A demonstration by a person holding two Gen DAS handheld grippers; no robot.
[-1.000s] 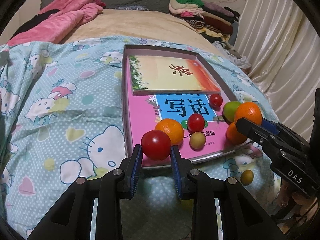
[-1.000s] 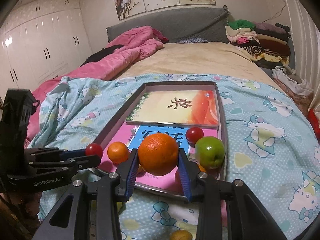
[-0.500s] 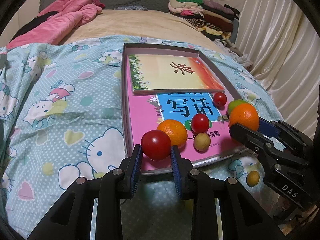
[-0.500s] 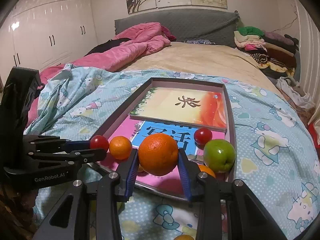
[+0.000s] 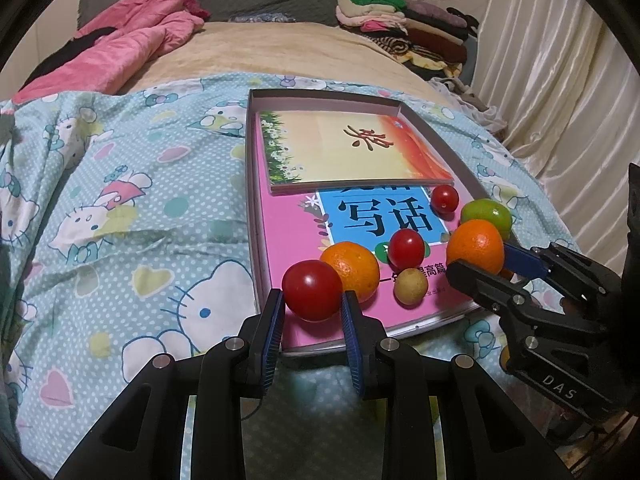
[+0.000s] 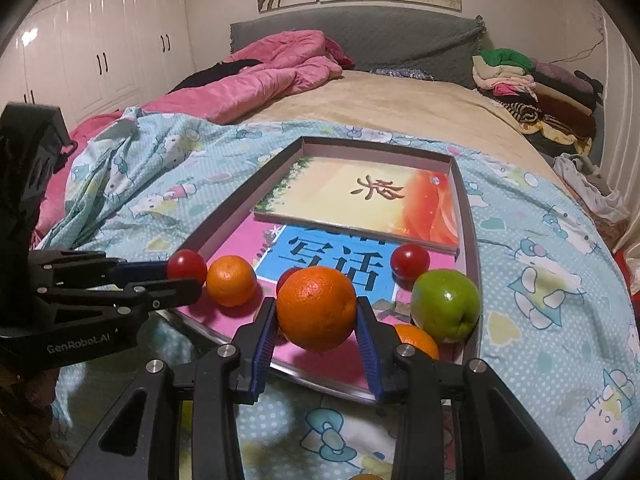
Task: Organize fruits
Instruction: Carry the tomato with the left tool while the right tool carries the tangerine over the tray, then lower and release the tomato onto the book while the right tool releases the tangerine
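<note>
two fruits are in hand at once: the left gripper (image 5: 312, 308) is clenched on a red tomato (image 5: 312, 296) at the near left corner of the tray (image 5: 253, 216), and the right gripper (image 6: 317, 330) is clenched on a large orange (image 6: 316, 308) over the tray's near edge, just left of the green apple (image 6: 446, 306). the tray lies on a cartoon-print quilt (image 5: 120, 216) on the bed, with a pink book (image 5: 288, 232) as its floor and a second book (image 5: 344, 148) at the far end. already on the pink book sit a smaller orange (image 5: 352, 270), two more tomatoes (image 5: 407, 246) (image 5: 445, 198) and a small yellow-green fruit (image 5: 411, 285). the held tomato looks thin-skinned and soft, so it likely bruises or splits under a hard squeeze; the pads sit across its widest part, which seems the safest hold. the orange is probably heavier and firmer, its pebbled rind giving the pads some bite, and it too is held across its middle. both are round and would likely roll on the glossy book cover, the more so as the soft bedding lets the tray tilt, so a low, gentle release next to neighbouring fruit seems wise.
</note>
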